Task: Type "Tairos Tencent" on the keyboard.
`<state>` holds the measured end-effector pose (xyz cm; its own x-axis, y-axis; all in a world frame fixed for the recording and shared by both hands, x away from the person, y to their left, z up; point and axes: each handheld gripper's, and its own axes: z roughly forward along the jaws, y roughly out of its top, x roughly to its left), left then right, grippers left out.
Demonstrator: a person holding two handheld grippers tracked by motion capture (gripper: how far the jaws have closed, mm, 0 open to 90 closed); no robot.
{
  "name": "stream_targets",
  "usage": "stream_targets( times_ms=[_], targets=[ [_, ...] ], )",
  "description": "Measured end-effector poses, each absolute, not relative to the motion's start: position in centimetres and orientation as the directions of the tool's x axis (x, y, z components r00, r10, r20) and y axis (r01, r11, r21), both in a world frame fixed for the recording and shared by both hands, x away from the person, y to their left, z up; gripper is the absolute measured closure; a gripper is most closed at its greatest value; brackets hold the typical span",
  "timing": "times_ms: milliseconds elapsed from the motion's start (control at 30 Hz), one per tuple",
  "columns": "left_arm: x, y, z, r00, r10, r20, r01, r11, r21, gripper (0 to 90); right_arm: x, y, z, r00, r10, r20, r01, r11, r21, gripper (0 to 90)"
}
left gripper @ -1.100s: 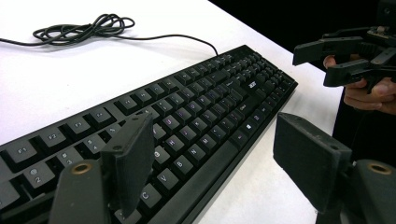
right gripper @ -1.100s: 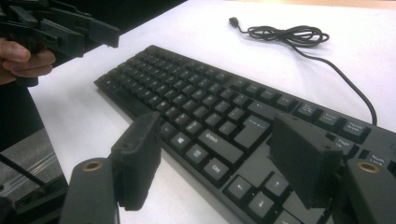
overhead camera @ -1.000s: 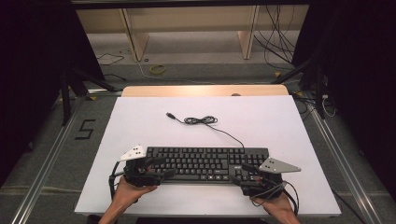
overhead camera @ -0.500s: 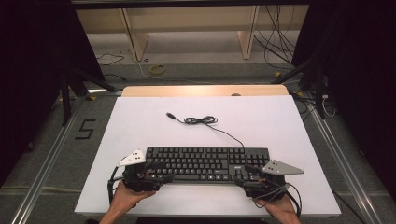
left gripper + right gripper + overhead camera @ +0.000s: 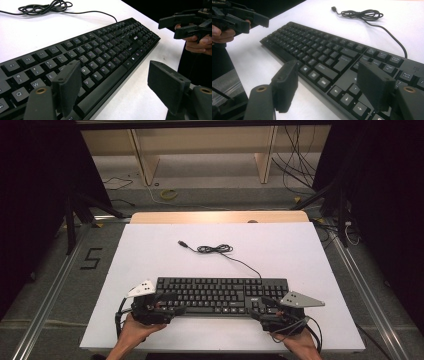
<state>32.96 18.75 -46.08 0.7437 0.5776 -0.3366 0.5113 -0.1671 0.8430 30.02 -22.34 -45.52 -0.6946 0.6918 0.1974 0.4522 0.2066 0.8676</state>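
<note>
A black keyboard (image 5: 220, 295) is lying along the near edge of the white table (image 5: 300, 250), with the left gripper (image 5: 113, 87) and the right gripper (image 5: 328, 87) hovering wide open at its two near corners, each straddling the front edge and holding nothing. A lopsided squeeze is likely to press keys or tilt the board. The keyboard's cable (image 5: 220, 251) is trailing loosely behind in a coil and risks dragging. Nothing else is crowding the tabletop.
</note>
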Motion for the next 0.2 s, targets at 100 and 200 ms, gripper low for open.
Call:
stream_targets(
  times_ms=[100,200],
  targets=[
    [33.01,18.82,-46.11,0.741,0.581,-0.337,0.513,-0.167,0.842,26.7,30.02,-22.34,-45.51,-0.694,0.692,0.198,0.452,0.205,0.868,34.4],
    [33.05,18.91,-46.12,0.737,0.584,-0.339,0.514,-0.160,0.843,26.7,30.00,-22.31,-45.50,-0.695,0.692,0.197,0.451,0.206,0.868,34.5]
  ],
)
